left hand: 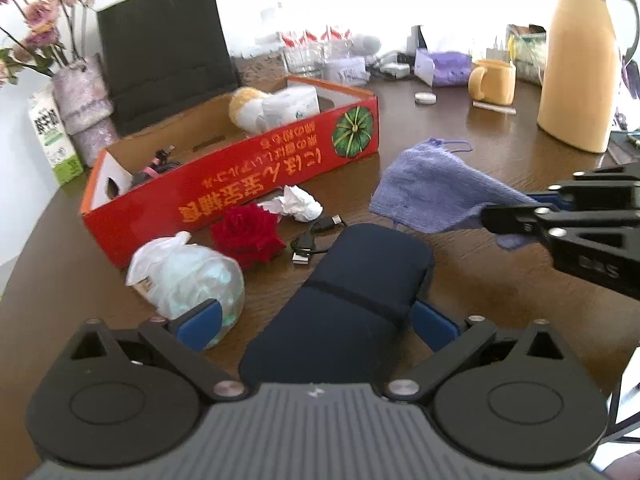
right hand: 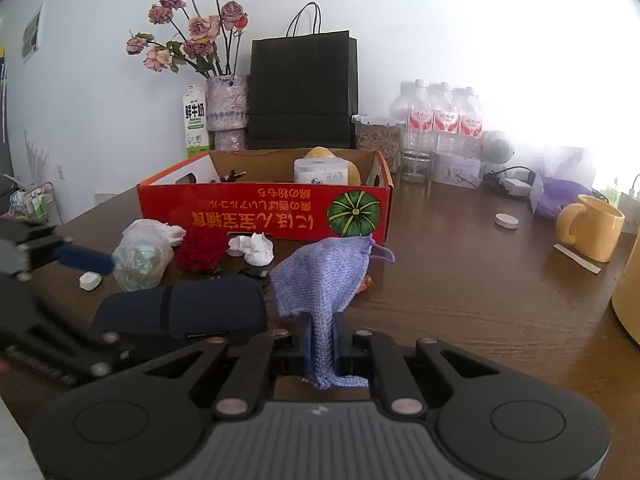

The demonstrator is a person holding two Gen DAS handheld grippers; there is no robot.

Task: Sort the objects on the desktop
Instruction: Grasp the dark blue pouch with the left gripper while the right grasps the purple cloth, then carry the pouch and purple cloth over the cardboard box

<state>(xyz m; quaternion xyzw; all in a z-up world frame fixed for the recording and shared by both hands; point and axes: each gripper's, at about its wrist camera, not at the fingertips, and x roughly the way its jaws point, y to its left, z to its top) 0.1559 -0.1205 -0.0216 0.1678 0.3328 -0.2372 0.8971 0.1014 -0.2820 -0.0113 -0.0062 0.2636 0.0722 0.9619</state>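
My left gripper (left hand: 316, 320) is open, its blue pads on either side of a dark navy case (left hand: 352, 292) lying on the brown table; the case also shows in the right wrist view (right hand: 180, 308). My right gripper (right hand: 322, 336) is shut on a purple cloth (right hand: 324, 276) and holds it off the table; it shows from the side in the left wrist view (left hand: 508, 216) with the cloth (left hand: 432, 188) hanging from it. A red cardboard box (left hand: 240, 184) stands behind, holding a plush toy (left hand: 246, 106) and a tissue pack (left hand: 292, 106).
In front of the box lie a red rose (left hand: 248, 232), crumpled tissue (left hand: 298, 204), a black USB cable (left hand: 316, 236) and a plastic bag (left hand: 184, 276). A yellow mug (right hand: 592, 232), a yellow thermos (left hand: 580, 60), a black paper bag (right hand: 302, 92), water bottles (right hand: 440, 116) and a flower vase (right hand: 226, 112) stand around.
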